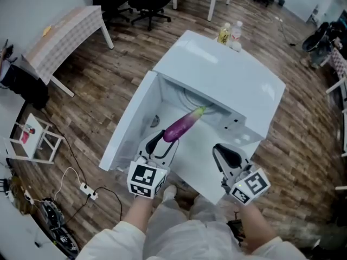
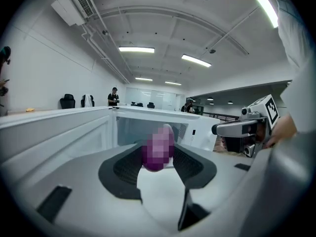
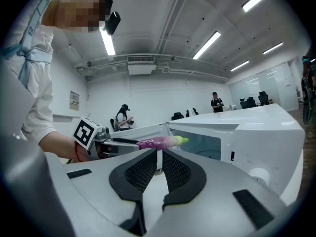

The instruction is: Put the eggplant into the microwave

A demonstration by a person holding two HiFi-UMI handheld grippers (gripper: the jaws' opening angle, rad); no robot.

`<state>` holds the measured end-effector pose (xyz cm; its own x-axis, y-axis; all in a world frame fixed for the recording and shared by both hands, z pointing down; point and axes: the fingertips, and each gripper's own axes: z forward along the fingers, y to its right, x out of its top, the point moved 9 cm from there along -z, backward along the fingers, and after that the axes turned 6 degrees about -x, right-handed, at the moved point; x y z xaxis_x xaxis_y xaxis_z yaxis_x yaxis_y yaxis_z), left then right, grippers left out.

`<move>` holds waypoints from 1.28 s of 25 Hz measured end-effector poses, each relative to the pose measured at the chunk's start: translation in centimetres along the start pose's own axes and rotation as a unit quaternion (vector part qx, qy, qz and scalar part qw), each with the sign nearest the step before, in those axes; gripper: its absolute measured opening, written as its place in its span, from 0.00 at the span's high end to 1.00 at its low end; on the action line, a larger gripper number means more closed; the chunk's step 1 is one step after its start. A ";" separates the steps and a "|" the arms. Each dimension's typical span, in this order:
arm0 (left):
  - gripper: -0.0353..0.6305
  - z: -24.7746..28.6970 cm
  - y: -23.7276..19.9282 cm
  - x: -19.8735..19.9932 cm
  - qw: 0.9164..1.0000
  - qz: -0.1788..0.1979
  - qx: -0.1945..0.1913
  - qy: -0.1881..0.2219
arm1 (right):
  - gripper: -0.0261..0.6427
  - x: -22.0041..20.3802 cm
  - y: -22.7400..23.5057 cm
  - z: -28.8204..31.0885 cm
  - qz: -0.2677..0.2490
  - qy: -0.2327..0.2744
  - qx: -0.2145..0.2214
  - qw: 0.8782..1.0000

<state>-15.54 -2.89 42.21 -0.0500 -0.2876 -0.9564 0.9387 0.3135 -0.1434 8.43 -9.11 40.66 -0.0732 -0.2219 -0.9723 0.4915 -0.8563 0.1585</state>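
Note:
A white microwave (image 1: 227, 75) stands on the wooden floor with its door (image 1: 127, 123) swung open to the left. My left gripper (image 1: 162, 141) is shut on the thick end of a purple eggplant (image 1: 183, 124), whose green stem points into the cavity. In the left gripper view the eggplant (image 2: 158, 149) fills the gap between the pads of the left gripper (image 2: 158, 157). My right gripper (image 1: 226, 157) hovers before the microwave's front right, jaws together and empty. The right gripper view shows that gripper (image 3: 159, 162) with the eggplant (image 3: 160, 142) and the left gripper (image 3: 106, 141) beyond it.
Two bottles (image 1: 230, 34) stand behind the microwave. A table with a checked cloth (image 1: 65, 34) and office chairs (image 1: 143, 1) are at the back left. A power strip with cables (image 1: 87, 189) lies on the floor at left, near a small white stand (image 1: 32, 140).

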 end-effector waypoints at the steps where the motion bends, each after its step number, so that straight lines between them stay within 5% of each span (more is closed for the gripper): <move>1: 0.66 0.2 -0.4 -0.3 1.000 -0.002 0.001 -0.003 | 0.91 -0.1 0.0 0.4 0.001 -0.004 -0.001 1.000; 32: 0.66 9.3 -3.4 -3.8 0.999 -0.003 -0.012 -0.049 | 0.91 -2.7 2.9 3.4 0.035 -0.042 -0.017 0.998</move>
<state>-15.33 -11.29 48.69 -0.0200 -0.3763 -0.9263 0.9299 0.3334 -0.1555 7.08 -12.61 44.35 -0.1084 -0.3207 -0.9410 0.5265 -0.8214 0.2193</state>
